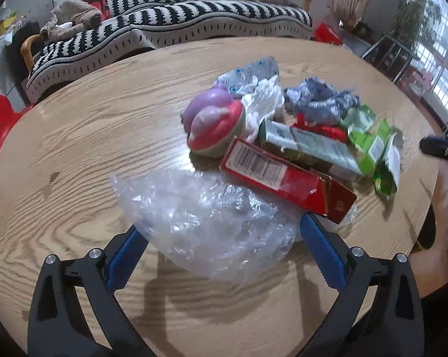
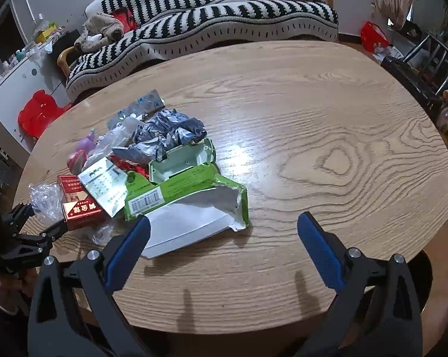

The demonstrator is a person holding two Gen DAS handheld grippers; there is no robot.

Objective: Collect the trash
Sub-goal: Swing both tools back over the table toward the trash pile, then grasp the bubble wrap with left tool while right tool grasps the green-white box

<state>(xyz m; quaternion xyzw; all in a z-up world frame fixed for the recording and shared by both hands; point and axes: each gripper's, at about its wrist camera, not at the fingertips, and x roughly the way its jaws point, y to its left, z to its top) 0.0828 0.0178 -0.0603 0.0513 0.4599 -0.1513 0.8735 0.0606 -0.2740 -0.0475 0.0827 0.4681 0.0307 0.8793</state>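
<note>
A pile of trash lies on the wooden table [image 1: 75, 148]. It holds a clear plastic bag [image 1: 212, 223], a red carton [image 1: 283, 178], a silver-green box [image 1: 310, 145], a torn green carton [image 2: 188, 190], crumpled grey foil [image 2: 167, 134] and a pink-purple toy [image 1: 215, 122]. My left gripper [image 1: 221, 247] is open, its blue fingers either side of the clear bag. My right gripper [image 2: 224, 238] is open and empty, its left finger [image 2: 128, 250] over the torn green carton's white flap. The left gripper also shows in the right wrist view [image 2: 45, 232].
A black-and-white striped sofa [image 2: 224, 20] stands behind the table, with a brown plush toy [image 2: 100, 29] on it. A red stool [image 2: 40, 113] stands at the left. The table's right half [image 2: 343, 148] is bare wood. A metal rack [image 1: 396, 56] stands at the right.
</note>
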